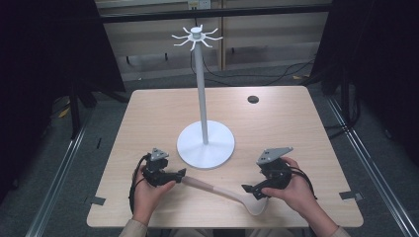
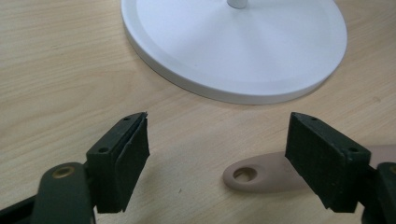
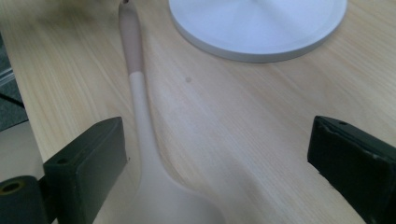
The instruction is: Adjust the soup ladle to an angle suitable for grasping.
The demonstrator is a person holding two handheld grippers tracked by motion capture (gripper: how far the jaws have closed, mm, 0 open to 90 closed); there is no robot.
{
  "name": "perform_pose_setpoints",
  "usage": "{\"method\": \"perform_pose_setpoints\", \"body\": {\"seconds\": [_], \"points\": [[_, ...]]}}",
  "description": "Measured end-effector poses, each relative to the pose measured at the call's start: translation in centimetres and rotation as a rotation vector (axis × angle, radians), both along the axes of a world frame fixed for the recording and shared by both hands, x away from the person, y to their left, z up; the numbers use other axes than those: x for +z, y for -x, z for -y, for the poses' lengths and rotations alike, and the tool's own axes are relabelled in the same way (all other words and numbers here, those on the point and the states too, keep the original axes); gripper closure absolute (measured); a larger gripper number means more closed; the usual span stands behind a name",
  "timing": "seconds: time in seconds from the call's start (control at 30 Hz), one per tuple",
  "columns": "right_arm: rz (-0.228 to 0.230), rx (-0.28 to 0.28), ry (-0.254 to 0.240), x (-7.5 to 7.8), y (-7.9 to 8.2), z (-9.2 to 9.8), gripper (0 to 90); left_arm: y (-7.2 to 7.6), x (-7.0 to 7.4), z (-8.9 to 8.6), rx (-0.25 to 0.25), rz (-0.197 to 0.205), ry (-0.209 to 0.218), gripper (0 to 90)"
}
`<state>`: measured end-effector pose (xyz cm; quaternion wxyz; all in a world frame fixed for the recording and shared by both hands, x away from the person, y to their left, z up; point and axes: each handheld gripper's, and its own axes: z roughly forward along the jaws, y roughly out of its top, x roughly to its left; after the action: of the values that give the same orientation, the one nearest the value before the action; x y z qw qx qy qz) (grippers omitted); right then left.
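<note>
So the ladle (image 1: 225, 191) is lying flat on the wooden table (image 1: 148, 118), near the front edge. The pinkish handle end with the hanging hole points toward 9 o'clock, and the pale bowl sits at about 5 o'clock from the stand's base, right at the table's front edge.

The left gripper (image 1: 179, 174) is at roughly 7 o'clock from the white hook stand (image 1: 204, 123), with its tips right by the handle end. In the left gripper view its jaws stand wide apart and the handle tip (image 2: 261, 175) lies on the table between them, nearer the right-hand pad; the pads aren't pressing on it, so nothing's actually gripped.

The right gripper (image 1: 249, 190) is at around 4 o'clock from the stand base, just beside the bowl. The right gripper view shows its jaws spread wide too, with the ladle (image 3: 140, 121) running up past the left pad, apart from both pads as far as I can see.

The stand's round base (image 2: 243, 51) sits mid-table, just beyond both grippers, with its pole upright and its hooks on top.
</note>
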<state>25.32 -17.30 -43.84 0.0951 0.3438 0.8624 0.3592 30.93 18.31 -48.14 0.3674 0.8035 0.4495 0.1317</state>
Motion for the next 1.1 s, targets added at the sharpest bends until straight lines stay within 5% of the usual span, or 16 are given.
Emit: {"method": "perform_pose_setpoints", "body": {"seconds": [0.3,0.6,0.87,1.1], "points": [[-0.066,0.107,0.12,-0.5,-0.9,-3.3,14.4,0.0,-0.1,-0.3,-0.002,0.006,-0.005,18.7],[-0.13,0.159,0.166,-1.6,-1.5,-5.4,25.4,0.0,0.0,-0.7,0.006,0.017,0.004,17.0],[-0.174,0.2,0.208,-3.0,-1.6,-7.2,46.6,-0.1,-0.1,-0.8,0.013,0.021,0.002,13.3],[-0.172,0.228,0.262,-3.7,-1.7,-8.4,53.4,-0.2,0.0,-1.0,0.015,0.031,0.002,11.1]]}}
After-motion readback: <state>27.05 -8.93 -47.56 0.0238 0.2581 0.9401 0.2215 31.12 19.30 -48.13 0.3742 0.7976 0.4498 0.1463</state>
